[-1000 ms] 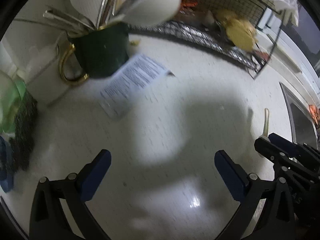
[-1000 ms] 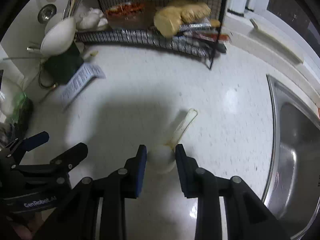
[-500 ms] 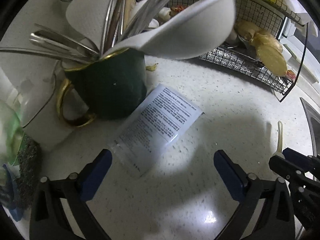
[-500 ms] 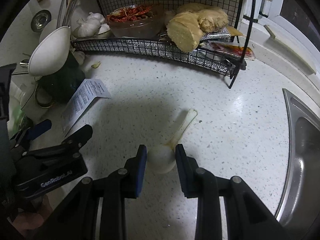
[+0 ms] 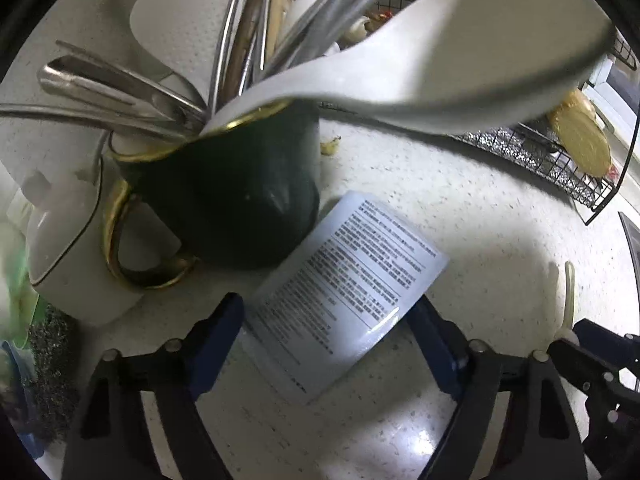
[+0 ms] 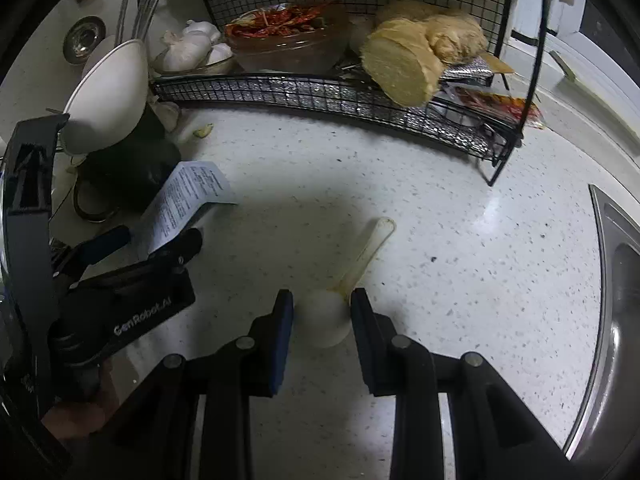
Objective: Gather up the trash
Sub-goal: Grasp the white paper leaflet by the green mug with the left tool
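A white printed packet [image 5: 344, 288] lies flat on the speckled counter against a dark green mug [image 5: 240, 200]. My left gripper [image 5: 332, 336] is open, its blue pads on either side of the packet's near end. The packet [image 6: 184, 200] and left gripper [image 6: 152, 248] also show in the right wrist view. My right gripper [image 6: 322, 320] is shut on the bowl of a white plastic spoon [image 6: 324, 318], whose handle points away over the counter. The spoon's handle [image 5: 568, 292] shows in the left wrist view beside the right gripper's tips.
The green mug holds metal utensils and a big white ladle [image 5: 460, 52] overhanging the packet. A white box [image 5: 68, 248] stands left of it. A wire rack [image 6: 360, 96] with ginger, garlic and chillies lines the back. A steel sink [image 6: 620, 300] lies at right.
My left gripper has moved forward to the packet and now straddles its near end. My right gripper has kept its hold on the spoon and barely moved.
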{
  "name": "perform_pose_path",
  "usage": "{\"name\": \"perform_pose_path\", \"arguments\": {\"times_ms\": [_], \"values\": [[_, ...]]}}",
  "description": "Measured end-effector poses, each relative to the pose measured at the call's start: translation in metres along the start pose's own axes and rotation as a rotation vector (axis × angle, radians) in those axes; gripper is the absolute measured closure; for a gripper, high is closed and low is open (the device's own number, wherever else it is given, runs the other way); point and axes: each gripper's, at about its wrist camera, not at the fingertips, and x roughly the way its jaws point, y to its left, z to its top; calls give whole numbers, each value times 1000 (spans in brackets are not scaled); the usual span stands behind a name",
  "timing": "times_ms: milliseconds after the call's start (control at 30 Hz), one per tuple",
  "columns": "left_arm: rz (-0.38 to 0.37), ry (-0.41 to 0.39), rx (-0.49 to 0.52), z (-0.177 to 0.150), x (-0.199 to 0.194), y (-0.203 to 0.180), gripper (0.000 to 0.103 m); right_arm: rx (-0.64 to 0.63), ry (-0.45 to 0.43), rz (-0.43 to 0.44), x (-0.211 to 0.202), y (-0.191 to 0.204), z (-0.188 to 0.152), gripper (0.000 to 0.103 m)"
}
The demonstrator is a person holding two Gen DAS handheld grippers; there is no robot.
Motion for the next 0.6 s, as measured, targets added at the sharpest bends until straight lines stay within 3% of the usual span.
{"name": "perform_pose_path", "arguments": {"times_ms": [100, 267, 367, 600], "values": [[-9, -2, 14, 2, -4, -2, 35, -4, -3, 10, 1, 2, 0, 75], [-17, -4, 34, 2, -15, -14, 74, -1, -7, 21, 0, 5, 0, 75], [-25, -9, 30, 0, -23, -15, 83, -9, -20, 28, -5, 7, -2, 75], [-56, -7, -5, -2, -45, 1, 92, -23, -45, 50, -33, -3, -16, 75]]}}
